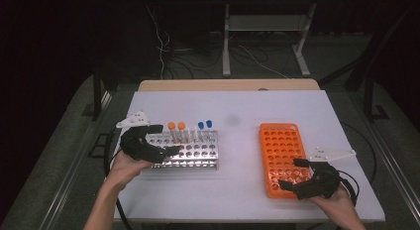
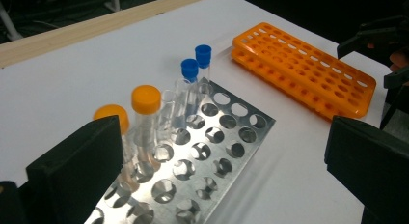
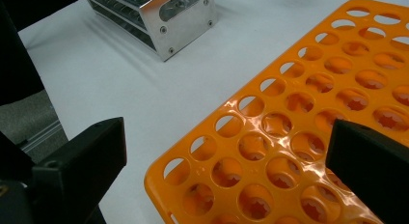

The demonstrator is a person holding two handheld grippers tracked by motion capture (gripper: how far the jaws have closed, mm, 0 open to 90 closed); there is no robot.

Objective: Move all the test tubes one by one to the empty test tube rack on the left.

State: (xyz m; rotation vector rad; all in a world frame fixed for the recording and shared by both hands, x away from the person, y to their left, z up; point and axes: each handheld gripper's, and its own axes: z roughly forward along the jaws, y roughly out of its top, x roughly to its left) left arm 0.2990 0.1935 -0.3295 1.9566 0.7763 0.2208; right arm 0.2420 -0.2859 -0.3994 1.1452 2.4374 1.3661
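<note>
Reaching for a capped tube calls for a straight, level approach: the left gripper (image 1: 163, 140) hovers at the near-left corner of the metal rack (image 1: 198, 151) with its jaws spread wide and nothing between them. The orange-capped tubes (image 2: 145, 99) stand upright in the rack's back row, closest to those jaws; the blue-capped tubes (image 2: 196, 62) stand further along. Close on one tube below its cap, then lift vertically to clear the holes. The right gripper (image 1: 292, 174), jaws also open and empty, waits over the near edge of the orange rack (image 1: 280, 145). Bare surface (image 1: 237, 165) between both racks gives transfer room.
</note>
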